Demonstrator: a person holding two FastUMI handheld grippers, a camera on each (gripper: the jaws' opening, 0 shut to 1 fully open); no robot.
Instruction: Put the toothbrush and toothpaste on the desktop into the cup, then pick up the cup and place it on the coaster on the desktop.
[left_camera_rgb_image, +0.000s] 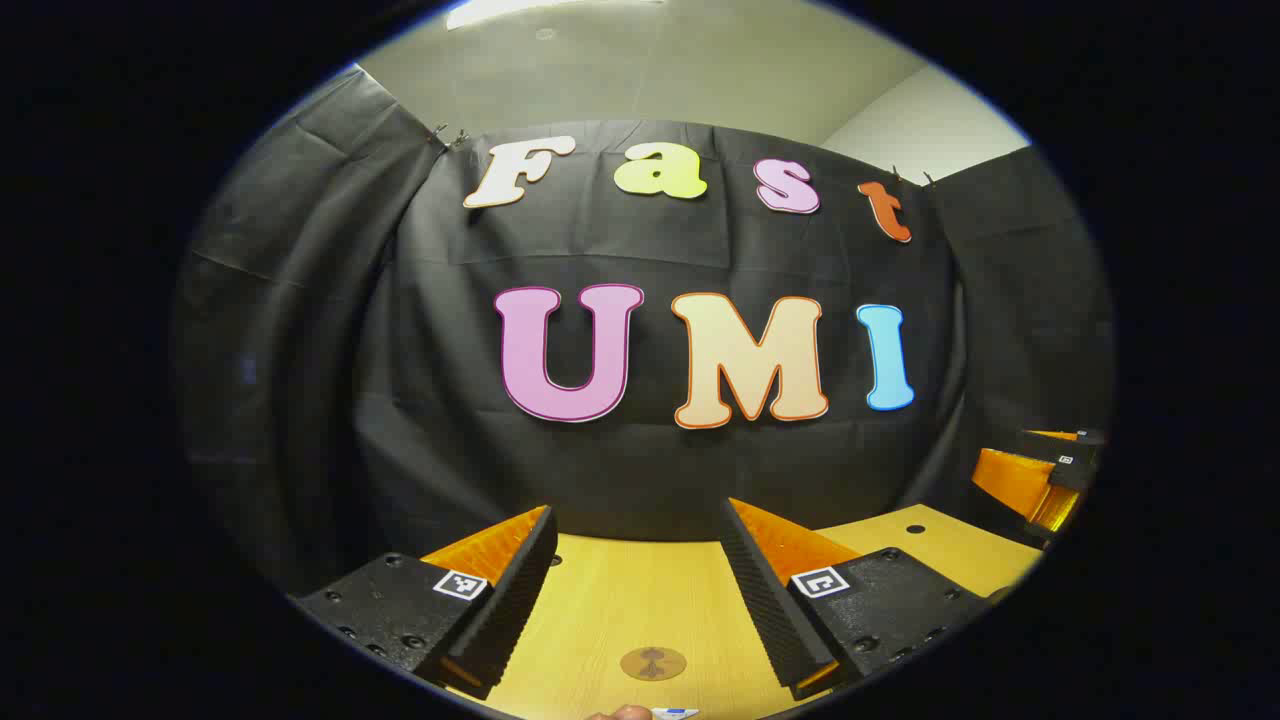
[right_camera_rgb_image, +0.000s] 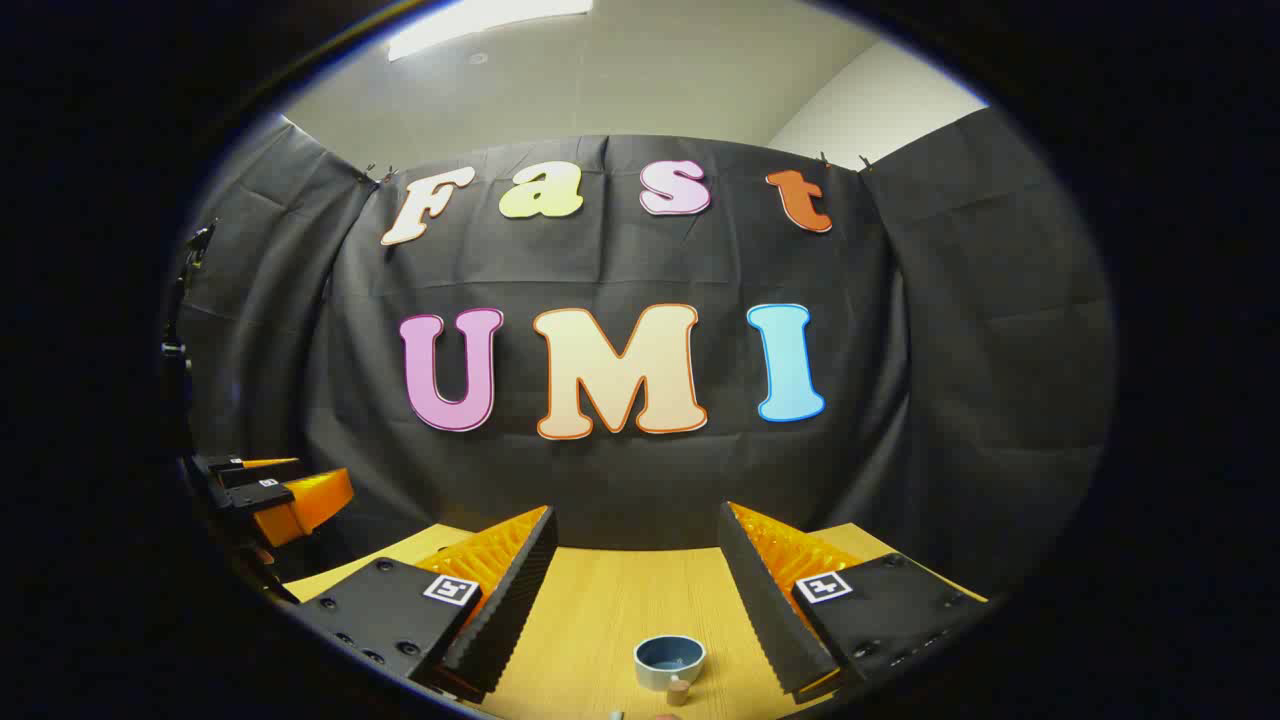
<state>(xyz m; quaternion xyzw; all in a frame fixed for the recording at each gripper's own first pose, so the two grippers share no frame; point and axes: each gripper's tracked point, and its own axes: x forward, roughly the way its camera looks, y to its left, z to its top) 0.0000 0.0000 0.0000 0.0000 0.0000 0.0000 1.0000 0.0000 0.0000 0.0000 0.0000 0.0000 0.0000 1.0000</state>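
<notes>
Both grippers are held above the wooden desk (left_camera_rgb_image: 640, 600) and look toward the black wall of the booth. The left gripper (left_camera_rgb_image: 640, 590) has its two fingers wide apart with nothing between them, and the right gripper (right_camera_rgb_image: 635, 590) is the same, apart and empty. In the right gripper view the cup (right_camera_rgb_image: 670, 662) stands upright on the desk, between and below the fingers, with its mouth open to the top; a small brown thing (right_camera_rgb_image: 679, 690) is just beside it, but it is too small to tell what it is. In the left gripper view the round coaster (left_camera_rgb_image: 653, 663) lies flat on the desk under the fingers, and at the lower edge a small white and blue piece (left_camera_rgb_image: 675, 712) shows, maybe the toothpaste or the toothbrush, I cannot tell which. The task seems to be at its start, because the cup looks empty. I think the cup is hard, smooth and perhaps ceramic, so it may slip and could break; it is better to take it across the rim wall. The toothbrush should be light and stiff, good to hold at the middle of the handle, and the tube soft, so press gently.
</notes>
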